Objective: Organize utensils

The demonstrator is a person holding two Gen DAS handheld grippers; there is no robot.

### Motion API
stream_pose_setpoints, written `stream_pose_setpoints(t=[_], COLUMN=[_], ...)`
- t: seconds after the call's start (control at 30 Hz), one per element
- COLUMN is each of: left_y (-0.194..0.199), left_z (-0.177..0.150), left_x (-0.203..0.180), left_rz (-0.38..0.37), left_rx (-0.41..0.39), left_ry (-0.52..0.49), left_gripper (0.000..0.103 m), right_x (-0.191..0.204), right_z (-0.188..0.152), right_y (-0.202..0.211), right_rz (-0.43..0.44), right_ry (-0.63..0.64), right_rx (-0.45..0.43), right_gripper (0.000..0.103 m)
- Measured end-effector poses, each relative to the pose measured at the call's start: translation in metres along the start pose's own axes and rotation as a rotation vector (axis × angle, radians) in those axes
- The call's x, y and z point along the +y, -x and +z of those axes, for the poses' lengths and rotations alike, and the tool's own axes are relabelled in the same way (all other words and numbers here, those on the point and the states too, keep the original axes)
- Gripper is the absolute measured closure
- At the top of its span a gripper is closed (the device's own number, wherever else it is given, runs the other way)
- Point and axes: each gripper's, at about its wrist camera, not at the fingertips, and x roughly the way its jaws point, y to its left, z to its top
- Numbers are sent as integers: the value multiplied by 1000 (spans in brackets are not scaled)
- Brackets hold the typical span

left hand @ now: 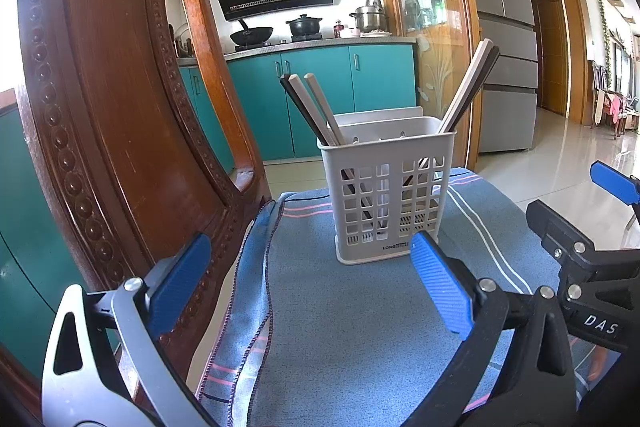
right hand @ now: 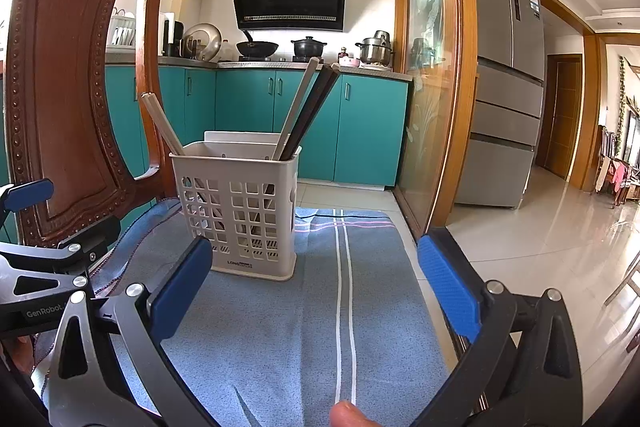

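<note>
Left gripper [left hand: 316, 287]: jaws spread wide, nothing between them. Right gripper [right hand: 316, 287]: jaws likewise released and unloaded. The white utensil basket [left hand: 386, 195] stands upright on the blue cloth [left hand: 352, 339], ahead of both sets of jaws, touching neither. Chopsticks [left hand: 316, 111] lean inside it at both ends. A wooden chair back [left hand: 100, 87] rises left of the jaws.

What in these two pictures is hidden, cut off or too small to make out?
- Lower ends of the chopsticks: both views, behind the basket lattice; how they stand inside is unclear.
- Basket label: both views, too small; only "LONG" reads.
- Chair back: both views, cut by the frame edge.
- Cloth near edge: covered by the left gripper and right gripper fingers.
</note>
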Motion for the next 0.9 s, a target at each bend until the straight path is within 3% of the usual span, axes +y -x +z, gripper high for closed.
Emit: stream_pose_setpoints(t=[0.9], left_y=[-5], left_z=[-2], left_x=[3], left_rz=[-10], left_rx=[21], left_ry=[12], left_gripper=[3], right_x=[0], right_z=[-1], right_y=[-1], right_rz=[-5], right_ry=[5], right_rx=[3], right_gripper=[3])
